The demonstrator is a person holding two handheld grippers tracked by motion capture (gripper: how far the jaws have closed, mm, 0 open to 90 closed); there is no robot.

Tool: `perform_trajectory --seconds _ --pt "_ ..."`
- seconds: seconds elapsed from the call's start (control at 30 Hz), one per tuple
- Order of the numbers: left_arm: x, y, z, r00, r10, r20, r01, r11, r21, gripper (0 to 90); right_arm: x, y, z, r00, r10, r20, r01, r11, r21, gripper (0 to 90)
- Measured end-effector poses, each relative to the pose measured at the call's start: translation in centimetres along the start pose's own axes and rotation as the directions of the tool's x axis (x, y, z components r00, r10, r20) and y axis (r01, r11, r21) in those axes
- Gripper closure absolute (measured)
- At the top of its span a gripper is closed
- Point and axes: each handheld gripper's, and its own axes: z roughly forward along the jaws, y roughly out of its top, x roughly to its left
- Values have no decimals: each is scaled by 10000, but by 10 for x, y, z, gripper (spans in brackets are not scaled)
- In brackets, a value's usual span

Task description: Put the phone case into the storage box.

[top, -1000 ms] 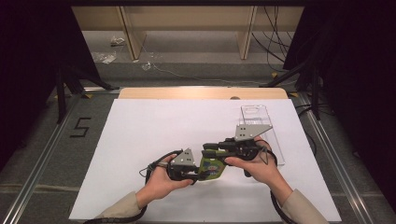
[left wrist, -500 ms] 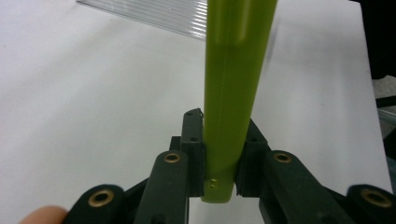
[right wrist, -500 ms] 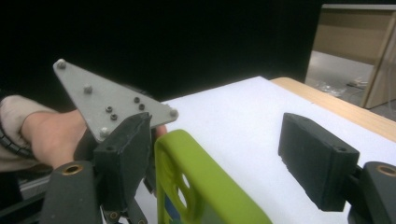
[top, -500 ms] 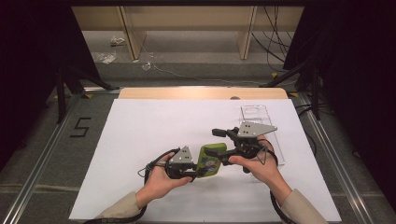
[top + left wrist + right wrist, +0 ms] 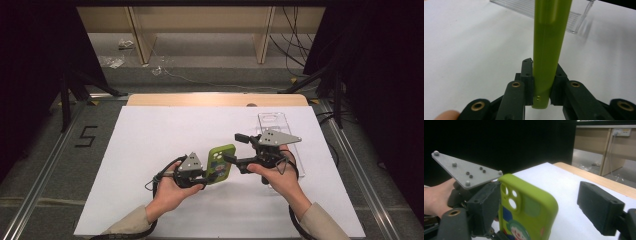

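Two hand-held grippers meet over a white table (image 5: 150,140). The left gripper (image 5: 207,172) clamps a green phone case (image 5: 220,163) by one end, its black jaws pressed on both faces, holding the case on edge just above the table. The right gripper (image 5: 239,150) has just been opening; its jaws stand wide apart, one beside the case's back, the other clear of it. A clear plastic tray (image 5: 277,127) lies behind the right hand (image 5: 280,175).

Black tongs (image 5: 239,148) with brass screws, grey three-cornered plates, black cables, beige sleeves (image 5: 315,223)
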Motion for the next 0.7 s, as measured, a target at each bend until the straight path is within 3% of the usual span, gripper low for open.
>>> perform_trajectory --seconds 0.23,0.7 --pt "2 1 -2 9974 -419 -591 413 9991 -119 767 -1 -4 0 9988 41 478 -40 10000 -12 161" --pt "4 2 -3 9832 -1178 -1394 1170 9930 -146 766 0 -12 4 9936 52 1128 -67 9999 125 83"
